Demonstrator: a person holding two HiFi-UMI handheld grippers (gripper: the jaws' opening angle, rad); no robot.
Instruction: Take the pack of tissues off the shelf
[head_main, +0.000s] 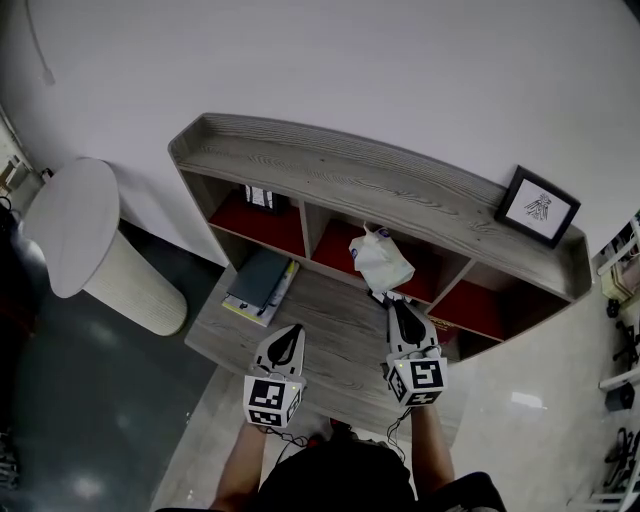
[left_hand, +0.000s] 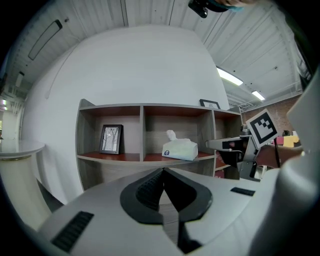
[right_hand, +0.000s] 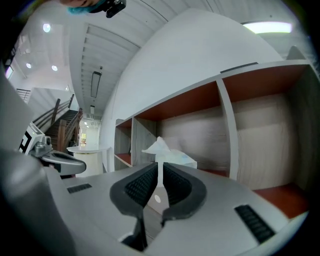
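Observation:
The pack of tissues (head_main: 381, 258) is white and soft, with a tissue sticking up from its top. It is at the front edge of the middle compartment of the wooden shelf (head_main: 330, 170). In the left gripper view the pack (left_hand: 180, 148) is level with the red shelf board. My right gripper (head_main: 396, 302) points level at the pack's near end. Its jaws are shut on a thin white edge of the pack (right_hand: 167, 156). To the left, over the low table, my left gripper (head_main: 295, 332) is shut with nothing in it.
A framed picture (head_main: 538, 207) stands on the shelf top at the right. Another frame (left_hand: 111, 139) stands in the left compartment. Books (head_main: 258, 282) lie on the wooden table (head_main: 340, 350) below the shelf. A round white stand (head_main: 75, 225) is at the far left.

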